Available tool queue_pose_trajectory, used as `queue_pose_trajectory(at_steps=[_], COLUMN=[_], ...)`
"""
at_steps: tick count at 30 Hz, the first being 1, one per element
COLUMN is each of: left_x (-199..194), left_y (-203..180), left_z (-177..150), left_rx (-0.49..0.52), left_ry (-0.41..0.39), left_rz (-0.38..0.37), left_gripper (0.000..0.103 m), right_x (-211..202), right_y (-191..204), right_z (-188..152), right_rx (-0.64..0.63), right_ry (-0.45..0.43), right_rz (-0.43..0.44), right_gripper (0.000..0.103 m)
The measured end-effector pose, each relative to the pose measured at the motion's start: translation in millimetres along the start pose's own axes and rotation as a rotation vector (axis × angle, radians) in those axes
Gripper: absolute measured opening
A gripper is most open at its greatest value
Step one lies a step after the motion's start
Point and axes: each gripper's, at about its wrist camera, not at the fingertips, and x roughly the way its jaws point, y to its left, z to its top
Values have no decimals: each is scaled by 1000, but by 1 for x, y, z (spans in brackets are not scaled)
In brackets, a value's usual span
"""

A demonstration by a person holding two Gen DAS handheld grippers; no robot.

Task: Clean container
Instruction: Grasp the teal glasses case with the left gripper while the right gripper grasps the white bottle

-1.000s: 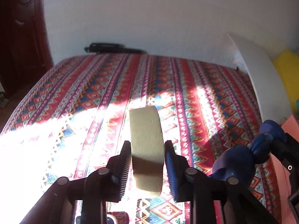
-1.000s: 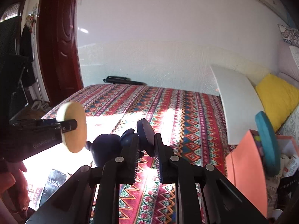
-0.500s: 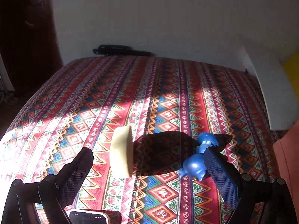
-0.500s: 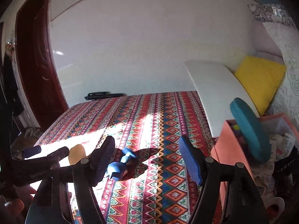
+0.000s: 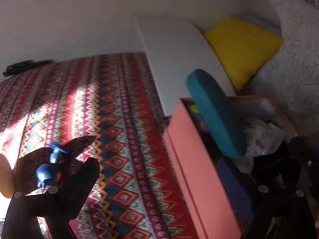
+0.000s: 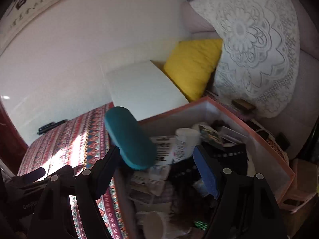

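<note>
cloth (image 5: 123,131): striped red pattern, spread flat, part sunlit
cushion (image 5: 241,47): yellow, leaning behind the white board
board (image 5: 179,59): white, propped at the cloth's far right edge
lace cover (image 6: 257,47): white, draped beside the cushion
dark object (image 5: 24,66): long, lying at the cloth's far edge by the wall
wall (image 6: 79,49): plain white

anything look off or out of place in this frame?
The teal case sticks up tilted out of the pink box, propped on the clutter rather than lying flat. The blue toy lies loose on the patterned cloth, outside the box. Nothing looks spilled or broken.
</note>
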Motion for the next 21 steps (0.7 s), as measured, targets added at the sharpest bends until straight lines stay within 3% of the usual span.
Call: queue_pose_trajectory(at_steps=[3, 7, 13, 17, 19, 21], left_x=[22, 55, 109, 124, 126, 122], left_y=[-34, -58, -69, -78, -90, -99], left_z=[20, 42, 55, 68, 73, 71], left_rx=[-4, -24, -12, 7, 61, 97], left_ry=[51, 108, 177, 172, 153, 128], left_rz=[-43, -27, 47, 55, 97, 72], left_gripper=[98, 98, 98, 97, 89, 81], right_x=[19, 52, 90, 108, 107, 102], right_y=[-30, -48, -55, -58, -63, -68], right_z=[5, 5, 7, 9, 11, 11], right_rx=[56, 103, 122, 129, 156, 180], right_ry=[60, 134, 198, 237, 235, 228], right_rz=[29, 67, 90, 107, 136, 159], right_gripper=[74, 61, 52, 47, 46, 46])
